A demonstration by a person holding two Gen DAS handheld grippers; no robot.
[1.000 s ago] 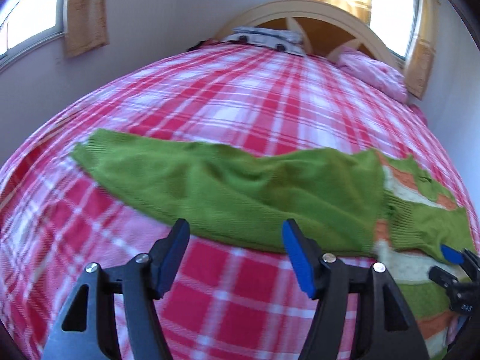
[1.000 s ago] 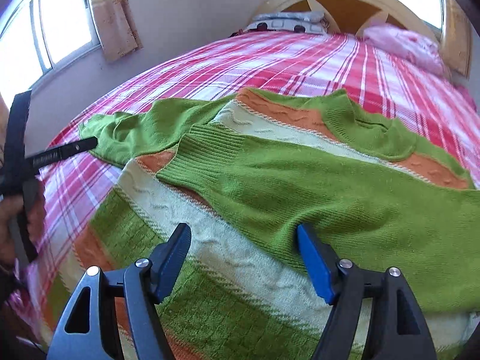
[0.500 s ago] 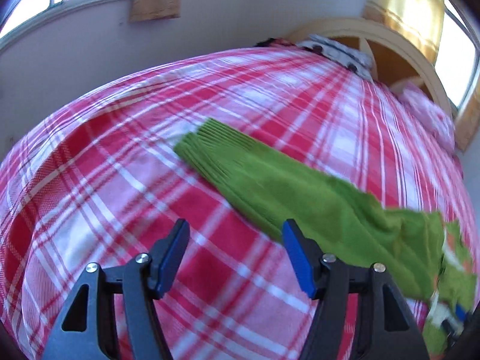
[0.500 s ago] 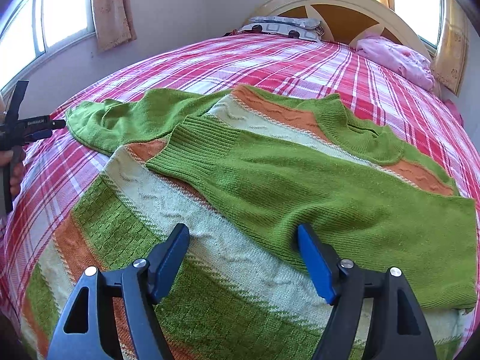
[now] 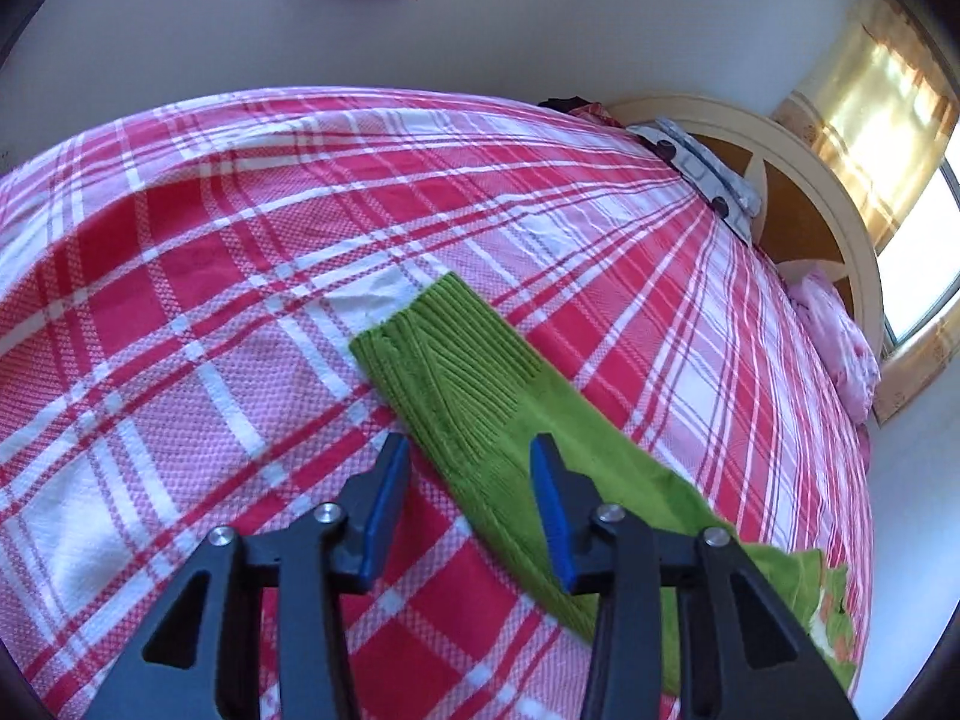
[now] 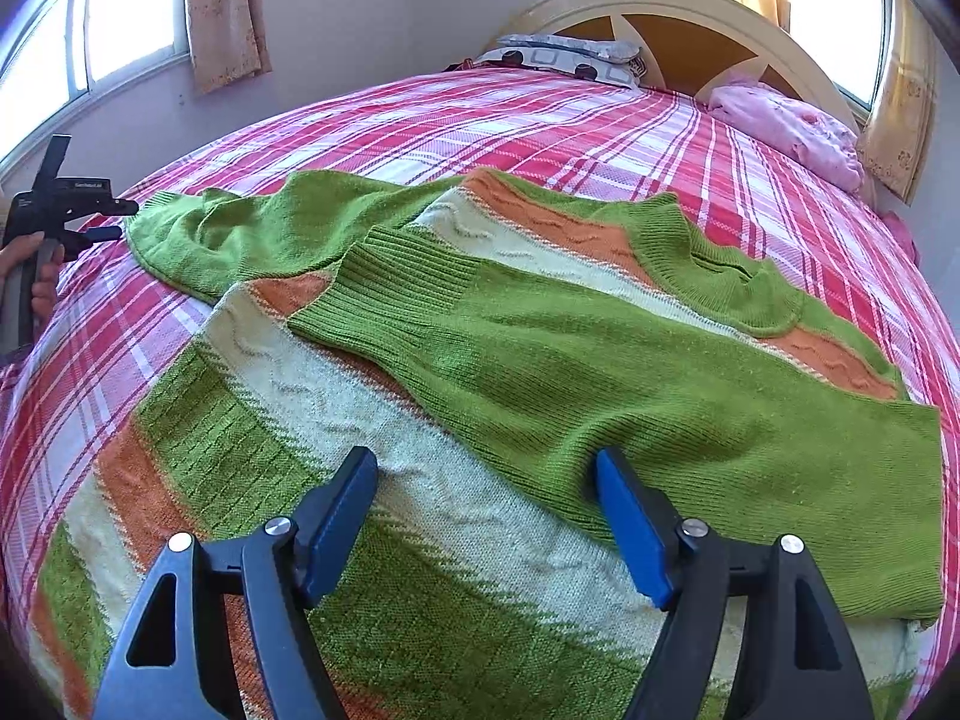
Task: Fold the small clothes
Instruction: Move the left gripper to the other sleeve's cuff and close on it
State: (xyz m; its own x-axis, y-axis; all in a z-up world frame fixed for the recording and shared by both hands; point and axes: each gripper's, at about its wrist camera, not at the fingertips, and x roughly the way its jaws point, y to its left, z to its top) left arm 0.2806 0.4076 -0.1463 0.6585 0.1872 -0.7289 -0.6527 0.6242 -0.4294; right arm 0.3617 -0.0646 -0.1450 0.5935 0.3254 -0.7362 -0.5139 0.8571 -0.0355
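Sweater (image 6: 540, 372) sleeve cuff (image 5: 444, 354) lies between the parted left gripper (image 5: 471, 480) pads, ungripped; right gripper (image 6: 486, 516) gapes

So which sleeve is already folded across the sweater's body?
The sleeve in front of the right gripper, its ribbed cuff on the stripes. The other sleeve lies outstretched on the bedspread at the left gripper.

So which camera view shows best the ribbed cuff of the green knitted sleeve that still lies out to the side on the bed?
The left wrist view: the ribbed cuff lies flat just ahead of the open left gripper, ribs sharp. In the right wrist view the same cuff is small and far off at the left edge.
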